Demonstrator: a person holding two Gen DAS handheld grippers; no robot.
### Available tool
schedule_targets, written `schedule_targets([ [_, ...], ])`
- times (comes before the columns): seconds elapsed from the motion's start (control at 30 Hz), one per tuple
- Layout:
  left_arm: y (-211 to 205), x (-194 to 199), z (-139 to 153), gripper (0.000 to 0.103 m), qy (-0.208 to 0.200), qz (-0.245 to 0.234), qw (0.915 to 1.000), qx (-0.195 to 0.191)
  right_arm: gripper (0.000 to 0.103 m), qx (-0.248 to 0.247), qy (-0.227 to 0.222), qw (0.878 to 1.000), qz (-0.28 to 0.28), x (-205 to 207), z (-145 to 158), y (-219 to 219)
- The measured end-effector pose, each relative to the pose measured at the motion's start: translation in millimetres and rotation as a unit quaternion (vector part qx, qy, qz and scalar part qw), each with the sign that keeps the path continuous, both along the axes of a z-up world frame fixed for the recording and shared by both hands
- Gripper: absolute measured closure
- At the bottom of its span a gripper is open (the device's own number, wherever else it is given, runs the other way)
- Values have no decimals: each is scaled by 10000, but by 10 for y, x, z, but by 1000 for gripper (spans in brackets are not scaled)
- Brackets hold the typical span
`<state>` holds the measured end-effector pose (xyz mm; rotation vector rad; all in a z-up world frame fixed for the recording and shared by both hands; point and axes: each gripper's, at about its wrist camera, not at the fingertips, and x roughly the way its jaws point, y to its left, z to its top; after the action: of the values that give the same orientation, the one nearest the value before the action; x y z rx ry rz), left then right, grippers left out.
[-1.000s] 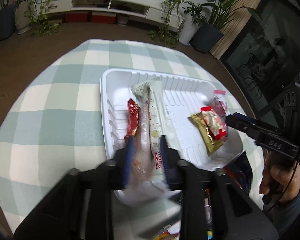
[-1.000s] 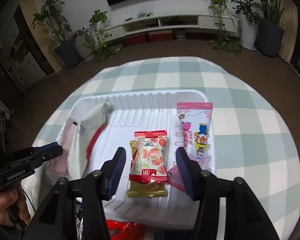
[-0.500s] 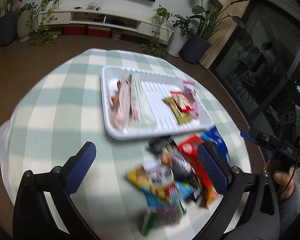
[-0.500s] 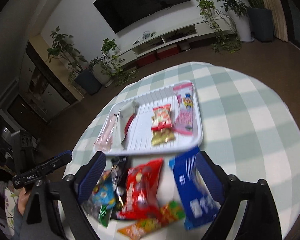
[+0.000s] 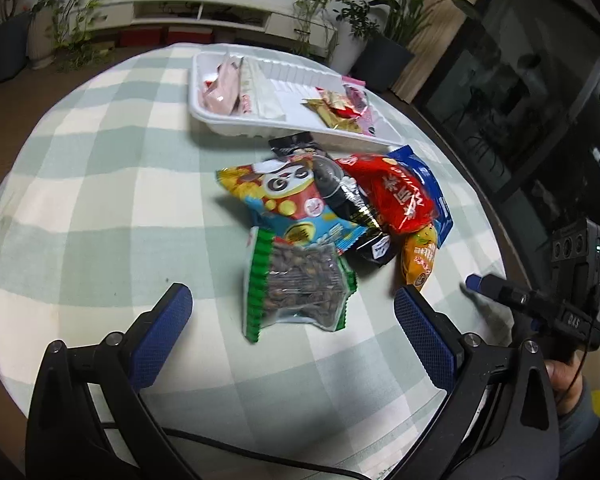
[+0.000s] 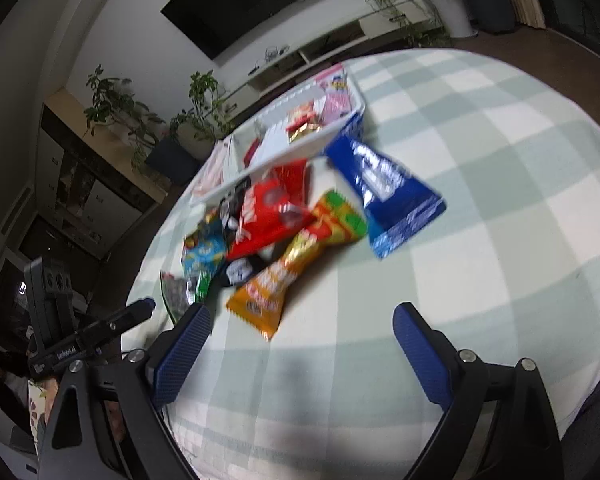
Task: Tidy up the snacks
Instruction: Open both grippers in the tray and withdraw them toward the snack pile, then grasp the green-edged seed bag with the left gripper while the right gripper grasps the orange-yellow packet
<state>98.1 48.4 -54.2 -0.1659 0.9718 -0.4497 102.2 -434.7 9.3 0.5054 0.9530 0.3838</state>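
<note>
Near the table's [image 5: 80, 208] middle the snack pile [image 5: 332, 216] lies before the tray's [image 5: 204, 112] near edge; the green bag [image 5: 296, 280], long axis pointing away, sits just ahead of the spread, empty left gripper [image 5: 292, 320]; the right gripper [image 6: 300, 344], also spread and empty, faces the orange pack [image 6: 276, 284].

Red snack bag [image 5: 398, 196]: large white Chinese characters, not legible. Left gripper [image 6: 96, 340]: white "GenRobot.AI" lettering on its side. Other packets' print was blurred.

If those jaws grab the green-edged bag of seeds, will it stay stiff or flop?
The seed bag looks like thin clear film, so it would probably sag. Its loose filling may shift toward the low end. It lies flat on the tablecloth, so rolling seems unlikely.
</note>
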Motion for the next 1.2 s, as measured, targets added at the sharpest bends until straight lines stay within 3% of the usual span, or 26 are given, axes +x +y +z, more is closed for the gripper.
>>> schedule_targets([
  [0.4, -146, 251, -162, 1, 126, -87, 9989, 453, 8, -101, -13, 9998, 141, -78, -58, 100],
  [0.63, -172, 265, -171, 3, 76, -150, 9991, 394, 8, -136, -30, 9998, 155, -80, -60, 111],
  [0.8, -204, 250, -210, 21, 98, -245, 9990, 347, 8, -184, -53, 9997, 172, -78, -60, 122],
  [0.87, -204, 241, -228, 37, 117, -262, 9991, 313, 8, -207, -63, 9996, 180, -76, -60, 127],
  [1.03, -207, 211, -237, 41, 91, -277, 9992, 278, 8, -219, -66, 9996, 183, -72, -56, 131],
  [1.1, -198, 203, -229, 47, 62, -273, 9994, 221, 8, -239, -71, 9995, 186, -73, -53, 131],
  [1.17, -192, 192, -219, 62, 33, -277, 9995, 166, 9, -263, -67, 9995, 184, -65, -51, 128],
  [1.2, -193, 187, -217, 62, 33, -275, 9995, 168, 9, -278, -65, 9994, 184, -66, -47, 132],
])
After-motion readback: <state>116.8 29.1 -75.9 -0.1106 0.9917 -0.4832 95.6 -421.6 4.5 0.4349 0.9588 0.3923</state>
